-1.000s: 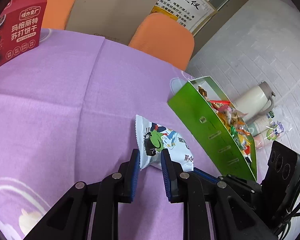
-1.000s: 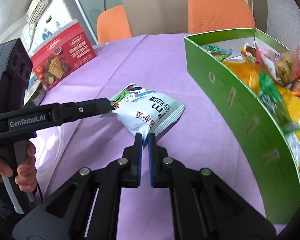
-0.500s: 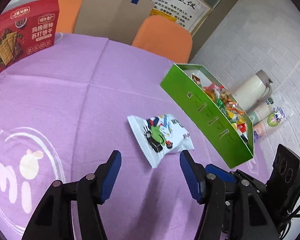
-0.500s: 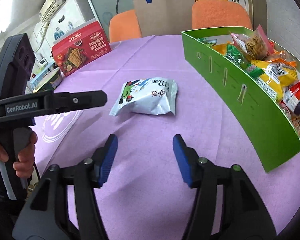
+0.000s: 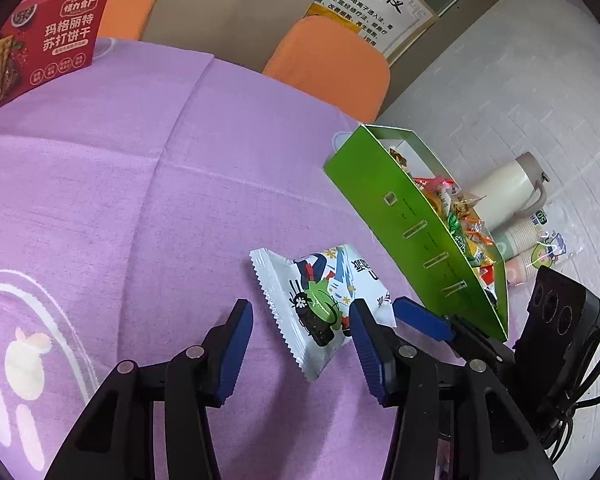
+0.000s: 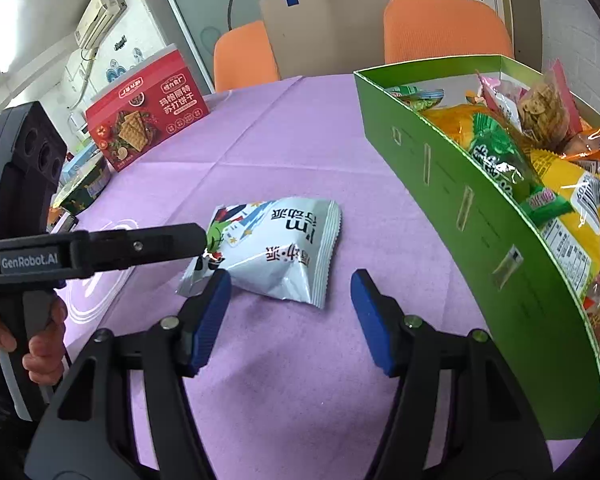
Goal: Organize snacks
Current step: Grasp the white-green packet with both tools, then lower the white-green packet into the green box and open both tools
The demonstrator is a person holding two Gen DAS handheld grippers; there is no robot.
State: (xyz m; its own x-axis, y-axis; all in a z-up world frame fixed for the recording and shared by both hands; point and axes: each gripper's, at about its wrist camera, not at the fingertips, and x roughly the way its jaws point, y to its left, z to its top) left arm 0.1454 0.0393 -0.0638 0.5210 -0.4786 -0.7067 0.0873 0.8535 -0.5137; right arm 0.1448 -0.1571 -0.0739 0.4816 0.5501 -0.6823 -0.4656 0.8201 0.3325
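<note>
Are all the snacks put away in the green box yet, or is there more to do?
Mostly done: the green box already holds many packets. One white snack bag lies on the purple tablecloth beside the box. Both the left gripper and the right gripper are open around it, holding nothing. Left: grab it and drop it in.

Woven purple cloth tablecloth [image 5: 180, 184], matt, with pressed fold creases and a white printed motif at lower left. Snack packet [image 5: 324, 304], glossy white plastic film with serrated heat-sealed ends; lightly crinkled in the right wrist view [image 6: 276, 252]. Green box [image 6: 480, 216], smooth coated cardboard with a faint sheen and die-cut slots, holding shiny foil and film wrappers. Red cracker box [image 6: 148, 108], glossy printed card. Left gripper [image 5: 300, 344] and right gripper [image 6: 290, 316]: matt black plastic arms, ribbed blue rubbery pads, small bright metal pins. Orange chair [image 5: 328, 68], matt ribbed fabric.
</note>
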